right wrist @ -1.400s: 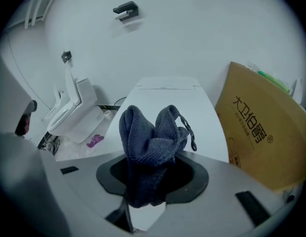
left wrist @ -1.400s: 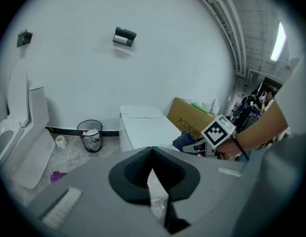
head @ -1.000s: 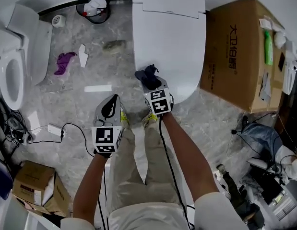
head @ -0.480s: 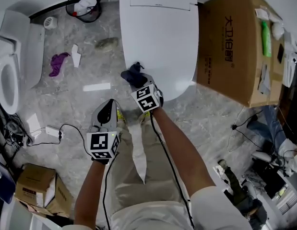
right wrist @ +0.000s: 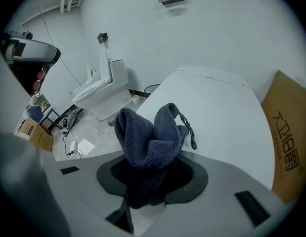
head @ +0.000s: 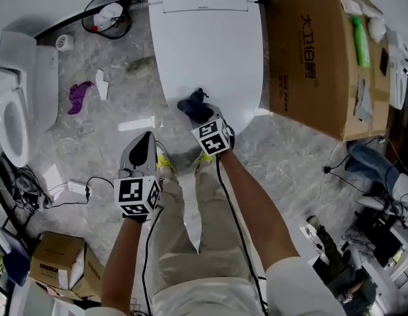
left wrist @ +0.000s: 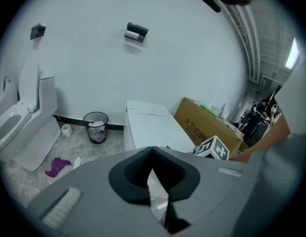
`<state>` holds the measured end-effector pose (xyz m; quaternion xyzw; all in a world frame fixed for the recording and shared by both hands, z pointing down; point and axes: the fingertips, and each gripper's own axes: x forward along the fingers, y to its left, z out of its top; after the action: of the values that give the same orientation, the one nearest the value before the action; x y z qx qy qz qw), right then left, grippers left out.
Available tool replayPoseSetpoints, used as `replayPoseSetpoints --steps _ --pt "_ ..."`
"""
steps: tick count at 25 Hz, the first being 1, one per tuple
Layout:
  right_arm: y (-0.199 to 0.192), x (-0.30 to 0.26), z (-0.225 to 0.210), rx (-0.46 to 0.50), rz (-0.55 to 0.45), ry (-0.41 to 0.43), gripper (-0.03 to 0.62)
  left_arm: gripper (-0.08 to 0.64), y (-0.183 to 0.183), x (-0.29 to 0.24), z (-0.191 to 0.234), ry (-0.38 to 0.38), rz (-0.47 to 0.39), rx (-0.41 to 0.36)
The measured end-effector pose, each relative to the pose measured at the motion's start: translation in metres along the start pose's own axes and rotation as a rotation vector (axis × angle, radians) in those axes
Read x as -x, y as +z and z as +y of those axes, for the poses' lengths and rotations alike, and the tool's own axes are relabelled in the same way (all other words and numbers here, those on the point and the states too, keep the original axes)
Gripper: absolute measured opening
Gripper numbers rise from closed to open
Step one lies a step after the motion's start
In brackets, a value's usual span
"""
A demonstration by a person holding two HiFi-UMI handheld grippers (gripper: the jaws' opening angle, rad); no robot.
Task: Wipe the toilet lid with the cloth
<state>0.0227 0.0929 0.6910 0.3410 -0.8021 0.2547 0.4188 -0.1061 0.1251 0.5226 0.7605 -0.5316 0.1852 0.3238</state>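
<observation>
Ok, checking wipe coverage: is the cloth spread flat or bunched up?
Bunched up. The dark blue cloth stands in crumpled folds, pinched between the fingers of the right gripper.

The person wears beige trousers [head: 184, 255], white sleeves [head: 296, 283] and yellow-green shoes [head: 166, 165]. The grey left gripper [head: 146, 138] and right gripper [head: 201, 115] each bear 1 black-and-white marker cube [head: 136, 196] and 1 black cable [head: 233, 209].

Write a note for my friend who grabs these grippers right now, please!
Right gripper: jaws shut on the dark cloth, at the front edge of the closed toilet lid.
Left gripper: jaws shut, empty, held over the floor in front of the lid.
Done: cloth picked up and brought to the lid.
Left: no wipe marks show, so probably wipe the whole lid, front to back.
</observation>
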Motion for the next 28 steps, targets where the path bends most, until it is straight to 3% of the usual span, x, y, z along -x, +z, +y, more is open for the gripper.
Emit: replayPoseSetpoints --steps 15,22,28 --pt "-0.043 0.034 -0.065 -0.102 0.005 -0.094 0.146 0.002 -0.005 -0.016 -0.039 -0.055 0.040 -0.058" --pt "-0.061 0.047 -0.087 -0.147 0.006 -0.126 0.146 0.002 -0.002 -0.023 -0.055 -0.067 0.045 -0.179" --pt "-0.077 0.059 -0.109 -0.169 0.008 -0.162 0.146 0.002 -0.003 -0.028 -0.066 -0.083 0.050 -0.191"
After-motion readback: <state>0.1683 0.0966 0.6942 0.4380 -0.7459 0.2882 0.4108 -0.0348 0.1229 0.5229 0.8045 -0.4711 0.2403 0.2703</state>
